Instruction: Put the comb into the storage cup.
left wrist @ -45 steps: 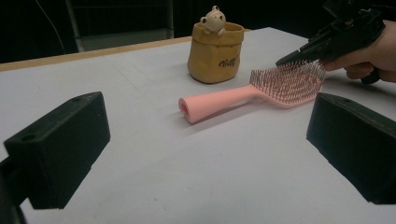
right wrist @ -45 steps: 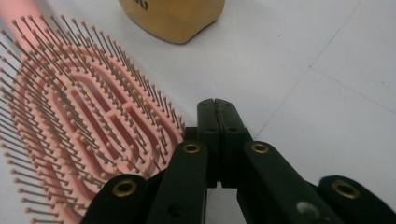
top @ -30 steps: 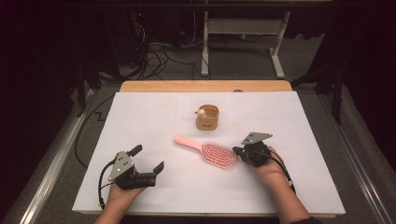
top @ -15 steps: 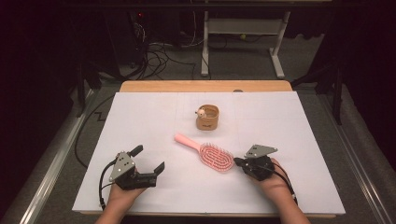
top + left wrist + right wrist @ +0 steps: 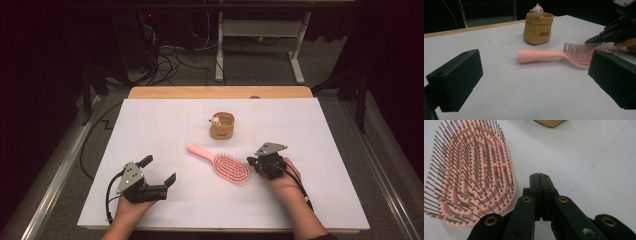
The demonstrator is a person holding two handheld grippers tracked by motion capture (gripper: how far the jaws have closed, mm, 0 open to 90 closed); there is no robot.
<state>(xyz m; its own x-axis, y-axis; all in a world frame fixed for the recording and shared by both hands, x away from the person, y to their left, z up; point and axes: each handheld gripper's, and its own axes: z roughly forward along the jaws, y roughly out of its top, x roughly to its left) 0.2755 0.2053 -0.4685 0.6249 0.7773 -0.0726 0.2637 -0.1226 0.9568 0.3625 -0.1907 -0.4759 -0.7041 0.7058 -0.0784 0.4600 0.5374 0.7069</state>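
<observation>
The right gripper (image 5: 251, 161) has its jaws pressed together with nothing between them; in the right gripper view the two black pads meet in a thin seam just beside the rounded end of the pink hairbrush (image 5: 471, 177). From above, that gripper lies low on the table at the right edge of the brush head, its tip pointing left toward the bristles. The left gripper (image 5: 160, 168) rests on the sheet at the near left, well apart from the brush, its jaws spread wide and empty.

The pink hairbrush (image 5: 222, 162) lies bristles up near the middle of the table, handle pointing away and to the left, head toward the right gripper. Beyond it stands a small tan pouch-shaped holder (image 5: 223, 127) with a little bear figure (image 5: 215, 120) on its rim, apart from the brush.

The table (image 5: 150, 125) is covered in white sheet, with a strip of bare wood along the far edge. Behind it the room is dark: grey floor, tangled black cables (image 5: 170, 55), and the white legs of a stand (image 5: 260, 35).

Both forearms enter from the near edge, each hand wrapped around its gripper's body, wrists low on the sheet.
</observation>
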